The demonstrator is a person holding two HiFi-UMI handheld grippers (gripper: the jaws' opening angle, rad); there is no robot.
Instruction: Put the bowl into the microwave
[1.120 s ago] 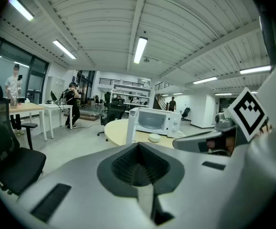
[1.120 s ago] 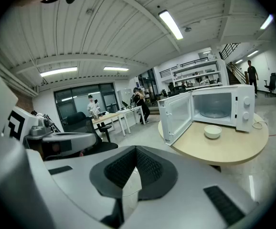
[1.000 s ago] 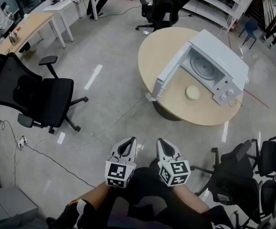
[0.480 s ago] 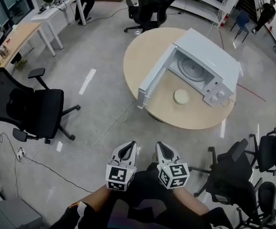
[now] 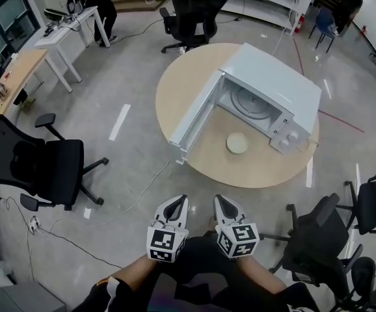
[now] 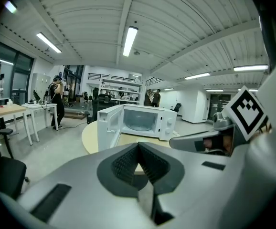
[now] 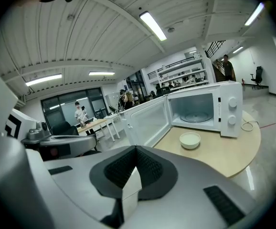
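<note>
A white microwave (image 5: pixel 269 96) stands on a round wooden table (image 5: pixel 175 86) with its door (image 5: pixel 193 121) swung wide open to the left. A small pale bowl (image 5: pixel 237 142) sits on the table just in front of the open cavity, and the right gripper view also has the bowl (image 7: pixel 190 140) before the microwave (image 7: pixel 207 109). My left gripper (image 5: pixel 177 205) and right gripper (image 5: pixel 224 205) are held side by side close to my body, well short of the table. Both are shut with nothing in them. In the left gripper view the microwave (image 6: pixel 140 122) shows above the closed left gripper (image 6: pixel 139 147).
A black office chair (image 5: pixel 41 168) stands at the left, others at the right (image 5: pixel 321 236) and beyond the table (image 5: pixel 191 12). A cable (image 5: pixel 146 184) trails over the floor from the table. Desks (image 5: pixel 15 70) and people are at the back of the room.
The table, microwave and bowl have shifted left and nearer in the head view as I walk toward them. Both grippers stay shut in the same place before me.
</note>
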